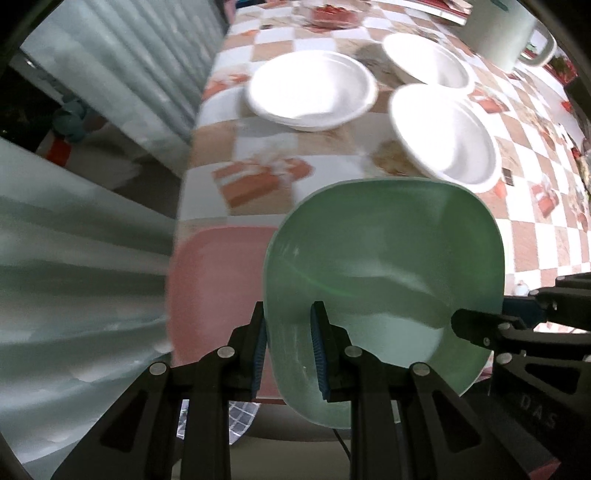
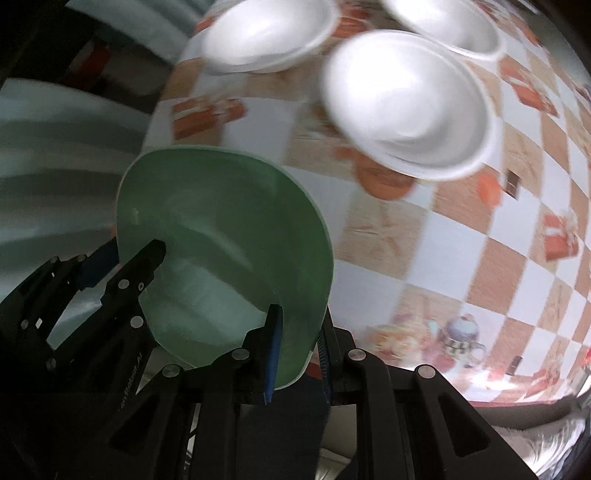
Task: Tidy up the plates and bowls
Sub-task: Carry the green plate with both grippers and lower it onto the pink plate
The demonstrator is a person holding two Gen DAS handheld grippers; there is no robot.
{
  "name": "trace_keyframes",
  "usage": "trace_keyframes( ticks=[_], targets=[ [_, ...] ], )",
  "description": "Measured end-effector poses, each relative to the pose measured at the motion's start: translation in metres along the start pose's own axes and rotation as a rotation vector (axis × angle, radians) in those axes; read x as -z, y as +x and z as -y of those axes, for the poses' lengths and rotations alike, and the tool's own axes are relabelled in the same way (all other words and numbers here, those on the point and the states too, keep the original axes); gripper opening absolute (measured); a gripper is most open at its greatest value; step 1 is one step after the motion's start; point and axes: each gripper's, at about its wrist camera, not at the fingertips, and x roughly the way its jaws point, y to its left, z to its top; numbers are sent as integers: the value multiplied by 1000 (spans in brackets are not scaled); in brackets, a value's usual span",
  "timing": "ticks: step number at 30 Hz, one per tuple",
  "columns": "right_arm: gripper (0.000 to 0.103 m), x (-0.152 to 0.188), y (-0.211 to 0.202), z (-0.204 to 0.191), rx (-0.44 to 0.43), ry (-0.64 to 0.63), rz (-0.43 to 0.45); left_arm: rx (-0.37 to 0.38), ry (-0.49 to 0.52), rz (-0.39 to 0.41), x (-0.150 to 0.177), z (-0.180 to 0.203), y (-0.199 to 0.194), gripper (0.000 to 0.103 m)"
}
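A pale green squarish plate (image 1: 388,266) is held in the air above the table's near edge by both grippers. My left gripper (image 1: 288,350) is shut on its left rim. My right gripper (image 2: 297,354) is shut on its right rim, and the plate (image 2: 221,240) tilts up in the right wrist view. The right gripper also shows in the left wrist view (image 1: 480,325). A pink plate (image 1: 218,291) lies on the table below and left of the green one. Three white bowls (image 1: 310,88) (image 1: 447,133) (image 1: 428,62) stand farther back.
The table has a checked orange and white cloth (image 1: 258,184). A pale mug (image 1: 509,33) stands at the far right. A striped pale curtain (image 1: 92,229) hangs along the table's left side.
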Motion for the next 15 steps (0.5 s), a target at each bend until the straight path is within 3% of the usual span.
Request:
trace_keyframes(
  ticks=[6,15],
  targets=[
    [21,-5,17,-45,-37,-66,-43,-52,-46,10,4,-41,6,23],
    [21,-18,44,-83,-52,-95,-90,-102,-76,-30,6,-75,28,23]
  ],
)
